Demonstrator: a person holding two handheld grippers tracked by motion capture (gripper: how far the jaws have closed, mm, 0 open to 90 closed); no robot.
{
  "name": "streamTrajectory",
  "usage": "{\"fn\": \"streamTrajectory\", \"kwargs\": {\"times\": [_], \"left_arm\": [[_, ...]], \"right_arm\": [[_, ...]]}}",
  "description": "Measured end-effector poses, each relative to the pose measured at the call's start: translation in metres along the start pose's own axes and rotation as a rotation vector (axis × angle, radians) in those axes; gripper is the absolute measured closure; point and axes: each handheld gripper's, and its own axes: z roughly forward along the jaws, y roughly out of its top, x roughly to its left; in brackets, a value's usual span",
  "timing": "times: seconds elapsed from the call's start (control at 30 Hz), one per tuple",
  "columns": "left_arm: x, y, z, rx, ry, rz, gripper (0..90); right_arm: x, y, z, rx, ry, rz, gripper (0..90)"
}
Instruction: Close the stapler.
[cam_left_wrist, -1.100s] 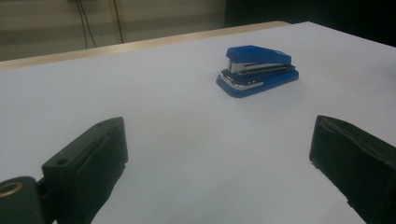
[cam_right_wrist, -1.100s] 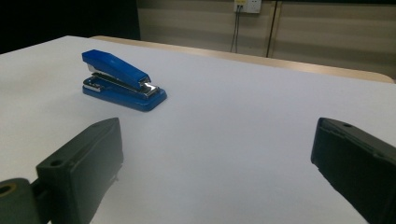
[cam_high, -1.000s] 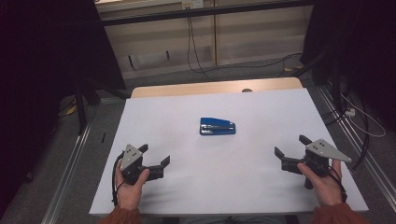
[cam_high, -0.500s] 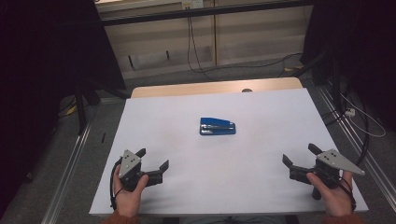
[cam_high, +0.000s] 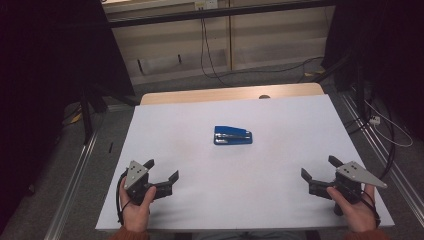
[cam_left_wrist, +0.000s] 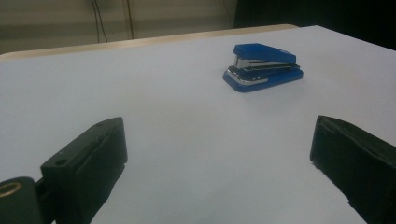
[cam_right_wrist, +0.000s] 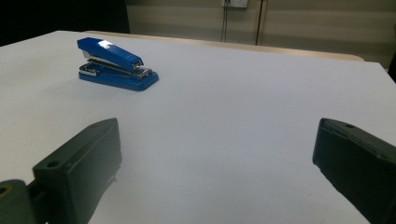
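A blue stapler lies flat on the white sheet that covers the bench, about midway across it and a little toward the far edge, its long side running across the bench. Nothing touches it.

The left hand-held gripper sits well apart from the stapler, nearer the person and off to the stapler's left, close to the near edge of the sheet. Its 2 jaws are spread wide and released, with bare sheet between them. In the left gripper view the stapler lies ahead and to the right of the gap between the jaws, its metal mouth turned toward the camera's left.

The right hand-held gripper is also well apart from the stapler, nearer the person and off to the stapler's right. It too is released, its 2 jaws wide apart and grasping nothing. In the right gripper view the stapler lies ahead and to the left, above the left jaw.

Each gripper is held by 1 hand from the near side.
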Motion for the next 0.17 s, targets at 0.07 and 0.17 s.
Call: {"fn": "streamTrajectory", "kwargs": {"times": [0.07, 0.17], "left_arm": [[0.0004, 0.0001, 0.0008, 0.003, -0.005, 0.006, 4.0], [0.0001, 0.0002, 0.0010, 0.005, -0.008, 0.007, 4.1]], "right_arm": [[0.0000, 0.0007, 0.0008, -0.008, 0.000, -0.002, 1.1], [-0.0001, 0.0006, 0.0032, 0.002, 0.005, 0.001, 1.1]]}}
